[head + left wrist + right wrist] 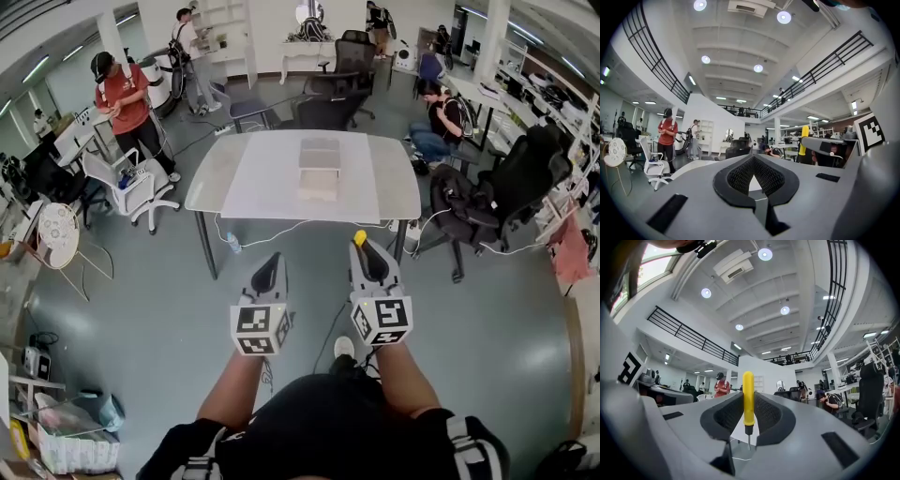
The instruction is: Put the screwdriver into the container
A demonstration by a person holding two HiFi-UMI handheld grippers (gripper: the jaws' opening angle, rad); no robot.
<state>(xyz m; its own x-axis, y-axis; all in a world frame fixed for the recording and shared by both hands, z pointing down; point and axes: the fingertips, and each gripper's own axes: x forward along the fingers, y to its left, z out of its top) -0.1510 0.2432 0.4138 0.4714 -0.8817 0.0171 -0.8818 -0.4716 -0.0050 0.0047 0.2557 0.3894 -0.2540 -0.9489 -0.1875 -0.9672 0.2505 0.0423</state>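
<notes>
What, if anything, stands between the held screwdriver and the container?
Nothing visible does. The right gripper holds the screwdriver short of the table; only bare tabletop lies before the container.

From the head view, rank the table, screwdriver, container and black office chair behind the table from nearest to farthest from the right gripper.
1. The screwdriver, clamped between the jaws of the right gripper.
2. The table, just ahead.
3. The container, middle of the tabletop.
4. The black office chair, beyond the table's far edge.
</notes>
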